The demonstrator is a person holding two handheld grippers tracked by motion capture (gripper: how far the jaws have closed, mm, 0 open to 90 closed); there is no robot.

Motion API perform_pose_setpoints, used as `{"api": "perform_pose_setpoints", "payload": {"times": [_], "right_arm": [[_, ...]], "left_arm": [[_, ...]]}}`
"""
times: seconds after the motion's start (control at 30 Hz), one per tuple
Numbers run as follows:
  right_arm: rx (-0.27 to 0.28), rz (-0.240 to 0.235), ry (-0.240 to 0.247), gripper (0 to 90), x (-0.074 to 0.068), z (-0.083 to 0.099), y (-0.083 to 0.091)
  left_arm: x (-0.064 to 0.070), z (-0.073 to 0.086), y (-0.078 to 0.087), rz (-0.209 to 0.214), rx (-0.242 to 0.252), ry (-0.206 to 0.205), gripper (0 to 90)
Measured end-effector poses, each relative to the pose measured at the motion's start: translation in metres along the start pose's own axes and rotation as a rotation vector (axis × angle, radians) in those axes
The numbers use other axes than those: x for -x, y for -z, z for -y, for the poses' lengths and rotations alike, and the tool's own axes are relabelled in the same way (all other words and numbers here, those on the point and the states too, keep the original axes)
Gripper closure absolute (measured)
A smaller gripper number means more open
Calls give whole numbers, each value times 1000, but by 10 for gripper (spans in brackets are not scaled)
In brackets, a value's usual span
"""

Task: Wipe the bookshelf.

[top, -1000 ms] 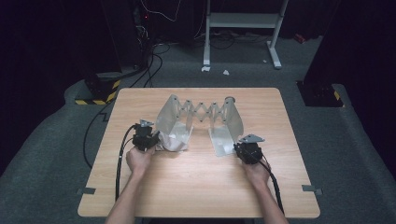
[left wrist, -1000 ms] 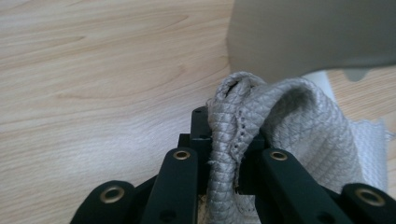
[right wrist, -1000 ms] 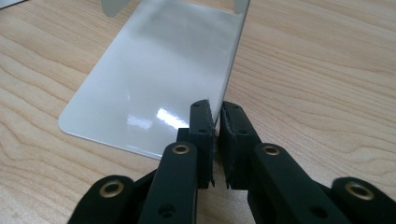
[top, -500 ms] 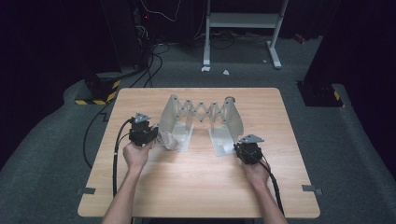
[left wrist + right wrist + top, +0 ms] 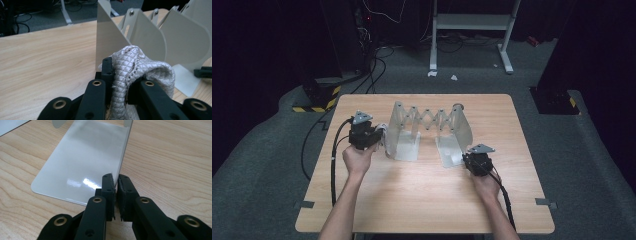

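On the wooden counter (image 5: 412,190), an extendable metal book rack (image 5: 428,131) is standing with its scissor lattice stretched between two end plates, in the middle of the far half of the top. The left gripper (image 5: 371,135) is hovering just beside the rack's left end plate (image 5: 395,127), and its jaws are closing on a bunched white cloth (image 5: 136,72). In the left gripper view the quilted fabric is filling the gap between the two black jaws and bulging up and over the right one, with a stitched hem running across its top. The cloth is sitting right in front of the upright edge of the left end plate; whether it is touching the metal is hard to tell. Behind it the rack's further plates are standing in a row, each with a bolt near its top.

The right gripper (image 5: 472,159) is sitting at the near corner of the rack's right foot plate (image 5: 82,162), which is lying flat on the counter. In the right gripper view its jaws are pinching the thin upright sheet that rises from the foot plate's edge, the metal running straight into the narrow slot between the two pads. A hand is holding each gripper from behind, forearms reaching in from the near edge, and black cables are trailing back along both.
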State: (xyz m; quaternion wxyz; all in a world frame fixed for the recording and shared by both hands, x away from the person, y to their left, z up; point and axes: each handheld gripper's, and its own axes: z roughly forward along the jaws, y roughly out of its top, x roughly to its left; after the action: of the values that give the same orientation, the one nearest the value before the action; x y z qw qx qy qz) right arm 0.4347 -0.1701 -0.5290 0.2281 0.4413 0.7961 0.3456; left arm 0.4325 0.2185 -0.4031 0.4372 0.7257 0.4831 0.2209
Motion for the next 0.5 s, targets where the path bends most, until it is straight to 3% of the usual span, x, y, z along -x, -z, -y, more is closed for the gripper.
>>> {"api": "perform_pose_setpoints", "payload": {"times": [0.23, 0.5], "right_arm": [[-1, -5, -8, 846, 0, 0, 0], [-1, -5, -8, 846, 0, 0, 0]], "left_arm": [[3, -3, 1, 2, 8, 0, 806], [0, 12, -12, 9, -24, 18, 806]]}}
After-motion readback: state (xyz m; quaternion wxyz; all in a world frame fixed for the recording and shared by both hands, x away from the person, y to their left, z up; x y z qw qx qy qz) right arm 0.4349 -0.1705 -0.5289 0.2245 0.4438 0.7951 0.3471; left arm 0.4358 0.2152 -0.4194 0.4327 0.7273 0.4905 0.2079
